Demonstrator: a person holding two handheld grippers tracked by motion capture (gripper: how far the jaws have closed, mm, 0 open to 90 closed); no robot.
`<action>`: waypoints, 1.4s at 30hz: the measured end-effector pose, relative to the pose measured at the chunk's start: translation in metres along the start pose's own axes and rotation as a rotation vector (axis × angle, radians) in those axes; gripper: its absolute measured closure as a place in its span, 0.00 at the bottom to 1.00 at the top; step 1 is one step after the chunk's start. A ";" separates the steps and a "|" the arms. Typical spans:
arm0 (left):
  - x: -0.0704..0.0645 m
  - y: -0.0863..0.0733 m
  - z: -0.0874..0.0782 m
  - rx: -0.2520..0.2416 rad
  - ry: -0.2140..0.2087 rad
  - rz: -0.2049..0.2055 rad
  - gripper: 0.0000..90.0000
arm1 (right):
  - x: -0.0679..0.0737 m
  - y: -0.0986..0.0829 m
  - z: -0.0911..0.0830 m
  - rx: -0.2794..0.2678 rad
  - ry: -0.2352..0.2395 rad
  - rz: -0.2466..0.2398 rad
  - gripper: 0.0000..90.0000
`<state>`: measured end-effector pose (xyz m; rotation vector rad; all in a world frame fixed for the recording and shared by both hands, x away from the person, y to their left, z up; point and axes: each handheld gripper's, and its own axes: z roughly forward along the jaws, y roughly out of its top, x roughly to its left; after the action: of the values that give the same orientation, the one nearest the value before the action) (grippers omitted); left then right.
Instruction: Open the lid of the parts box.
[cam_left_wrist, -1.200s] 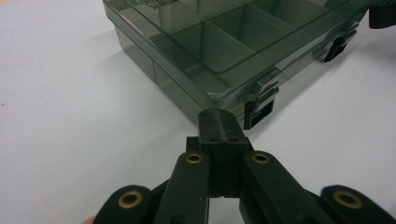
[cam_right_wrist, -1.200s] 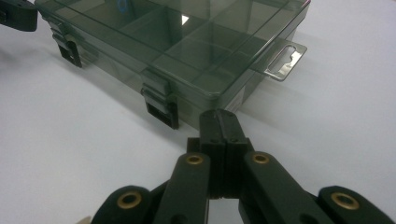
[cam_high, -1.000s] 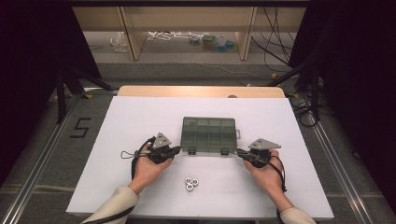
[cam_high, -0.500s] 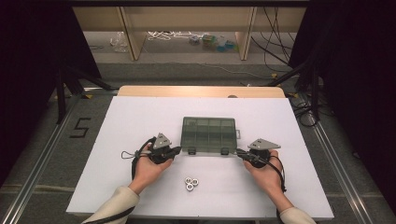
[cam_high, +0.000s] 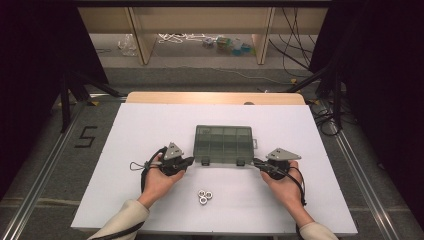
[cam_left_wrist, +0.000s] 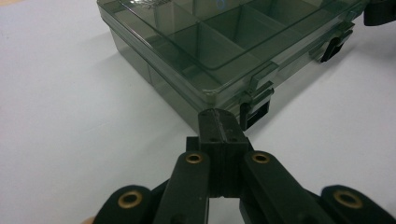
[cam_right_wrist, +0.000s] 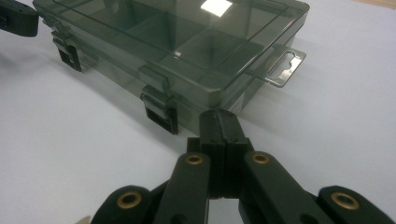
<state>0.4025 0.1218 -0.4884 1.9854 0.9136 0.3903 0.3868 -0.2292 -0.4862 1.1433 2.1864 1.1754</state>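
Jaws of left gripper (cam_left_wrist: 219, 122) and right gripper (cam_right_wrist: 219, 122) are closed, empty. Organizer box (cam_high: 223, 145) lies just ahead, between them, lid shut. Risk: closed tips may slip off latches (cam_right_wrist: 161, 112), pushing the box across the tabletop (cam_high: 150, 125).

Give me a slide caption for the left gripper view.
Left claw, jaws shut, pointing at the near corner of a closed smoky translucent plastic compartment box beside its black latch on the white table.

A closed smoky-grey plastic compartment box (cam_high: 223, 145) blocked the white tabletop (cam_high: 150, 125) centre; three small metal nuts (cam_high: 204, 196) lay between the forearms.
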 end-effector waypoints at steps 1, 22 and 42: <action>-0.001 0.000 0.000 -0.008 0.011 0.002 1.00 | 0.000 0.001 -0.001 -0.009 0.000 -0.001 1.00; 0.000 0.005 -0.002 -0.053 0.024 0.003 1.00 | 0.002 0.004 -0.003 -0.054 -0.003 0.000 1.00; -0.002 0.016 -0.002 -0.107 0.029 -0.008 1.00 | 0.001 0.013 -0.006 -0.117 -0.004 -0.005 1.00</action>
<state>0.4068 0.1160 -0.4735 1.8821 0.8997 0.4553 0.3884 -0.2275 -0.4718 1.0891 2.0866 1.2798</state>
